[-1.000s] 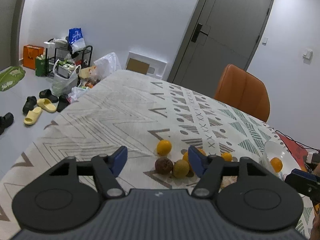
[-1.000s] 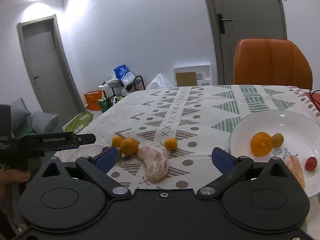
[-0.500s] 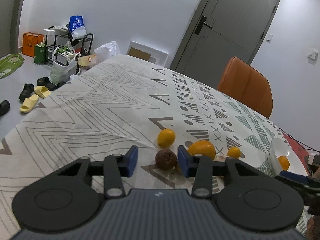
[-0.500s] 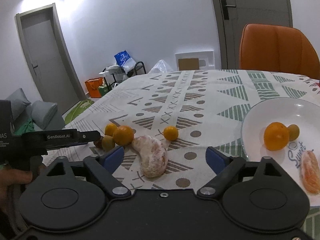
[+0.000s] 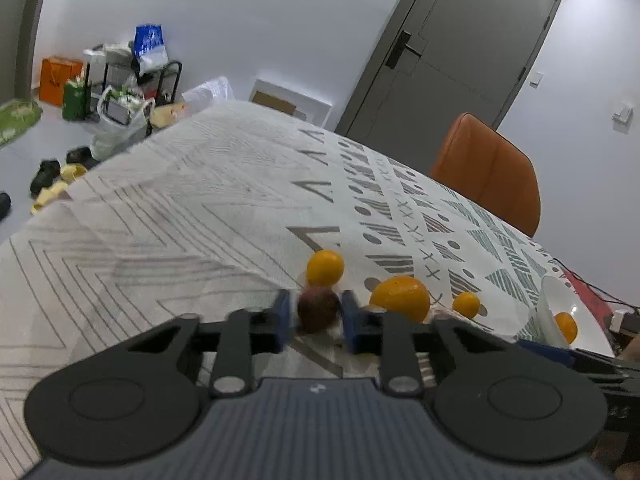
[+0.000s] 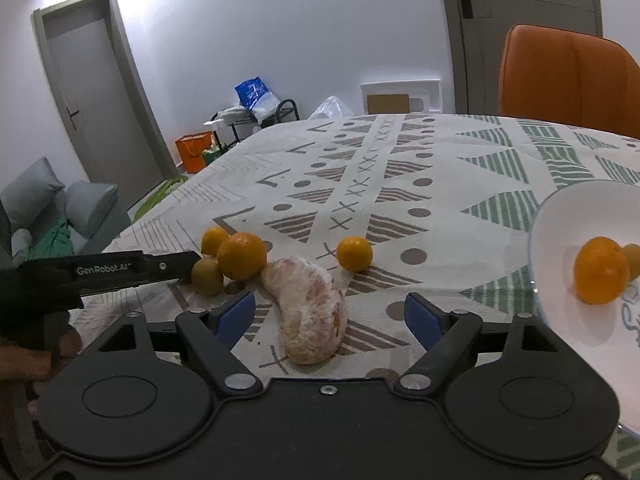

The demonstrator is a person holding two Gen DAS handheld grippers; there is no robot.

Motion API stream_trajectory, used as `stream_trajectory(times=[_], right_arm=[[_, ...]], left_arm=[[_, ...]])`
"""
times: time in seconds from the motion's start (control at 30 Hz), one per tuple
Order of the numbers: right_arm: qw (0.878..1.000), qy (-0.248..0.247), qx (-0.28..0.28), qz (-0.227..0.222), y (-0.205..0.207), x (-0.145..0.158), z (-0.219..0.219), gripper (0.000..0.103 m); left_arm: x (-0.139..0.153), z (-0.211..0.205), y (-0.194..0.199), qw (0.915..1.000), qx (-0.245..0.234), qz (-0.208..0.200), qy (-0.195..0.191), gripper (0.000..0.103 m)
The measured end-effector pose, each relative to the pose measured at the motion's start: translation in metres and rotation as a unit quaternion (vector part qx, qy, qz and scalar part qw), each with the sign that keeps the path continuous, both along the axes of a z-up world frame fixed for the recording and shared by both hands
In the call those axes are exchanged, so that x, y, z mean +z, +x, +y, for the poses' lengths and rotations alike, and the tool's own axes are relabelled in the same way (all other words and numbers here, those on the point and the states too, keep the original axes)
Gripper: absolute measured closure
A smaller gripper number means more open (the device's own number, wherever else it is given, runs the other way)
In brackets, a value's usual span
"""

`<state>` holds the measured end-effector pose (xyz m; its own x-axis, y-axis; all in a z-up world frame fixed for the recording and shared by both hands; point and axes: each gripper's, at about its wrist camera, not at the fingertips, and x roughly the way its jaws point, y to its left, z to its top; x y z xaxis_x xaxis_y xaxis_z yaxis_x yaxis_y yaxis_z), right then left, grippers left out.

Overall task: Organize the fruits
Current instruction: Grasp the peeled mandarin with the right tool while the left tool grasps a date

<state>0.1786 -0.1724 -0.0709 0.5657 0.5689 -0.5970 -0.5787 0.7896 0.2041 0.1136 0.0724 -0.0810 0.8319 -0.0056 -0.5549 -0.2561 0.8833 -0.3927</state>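
Left claw (image 5: 313, 320): narrowed onto the dark brown fruit (image 5: 318, 309), blue pads touching both its sides; the fruit sits low over the bench cloth (image 5: 180, 220), and I cannot tell if it is lifted clear.
Right claw (image 6: 330, 314): wide, holding nothing, hovering over the peeled citrus piece (image 6: 312, 308).
Landmark: the large orange (image 6: 242, 255). A small yellow-orange fruit (image 6: 215, 240) sits just behind it, a greenish fruit (image 6: 207, 277) touches its near left, the peeled piece lies just to its near right, and a small tangerine (image 6: 354, 253) is further right.
Plate (image 6: 560, 216): well right of the large orange, already carrying an orange fruit (image 6: 601, 271) and a smaller one behind it.
Risk, slip: the brown fruit is round and gripped near the pad tips, so a quick lift could squeeze it out and send it rolling.
Risk, knock: the neighbours crowd close, so a sideways swing may scatter them toward the bench edge.
Risk, clash: both claws work the same cluster and could collide.
Surface: patterned cloth, soft, slightly wrinkled.
Room: grey door, orange chair (image 5: 486, 168), bags and shoes on the floor.
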Motion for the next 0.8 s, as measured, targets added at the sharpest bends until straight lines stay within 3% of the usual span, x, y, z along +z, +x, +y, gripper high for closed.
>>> stream_trajectory(times=[0.17, 0.23, 0.27, 0.3, 0.57, 0.8], right_arm=[[1.000, -0.017, 0.012, -0.001, -0.001, -0.006, 0.010, 0.035], [0.999, -0.026, 0.018, -0.009, -0.004, -0.005, 0.012, 0.048], [0.999, -0.029, 0.019, -0.012, -0.005, -0.004, 0.013, 0.063], [0.999, -0.029, 0.023, -0.010, -0.007, -0.004, 0.013, 0.067], [0.999, -0.022, 0.024, 0.001, -0.015, 0.000, 0.002, 0.073], [0.999, -0.026, 0.026, 0.009, -0.027, 0.003, -0.006, 0.071]], left_arm=[[0.004, 0.004, -0.009, 0.9999, 0.011, -0.012, -0.004, 0.082], [0.006, 0.008, -0.011, 0.9998, 0.015, -0.013, -0.004, 0.082], [0.007, 0.009, -0.012, 0.9998, 0.018, -0.013, -0.002, 0.082], [0.007, 0.009, -0.012, 0.9997, 0.019, -0.013, -0.001, 0.082], [0.010, 0.004, -0.018, 0.9997, 0.021, -0.015, 0.006, 0.082], [0.010, -0.003, -0.023, 0.9997, 0.017, -0.016, 0.010, 0.082]])
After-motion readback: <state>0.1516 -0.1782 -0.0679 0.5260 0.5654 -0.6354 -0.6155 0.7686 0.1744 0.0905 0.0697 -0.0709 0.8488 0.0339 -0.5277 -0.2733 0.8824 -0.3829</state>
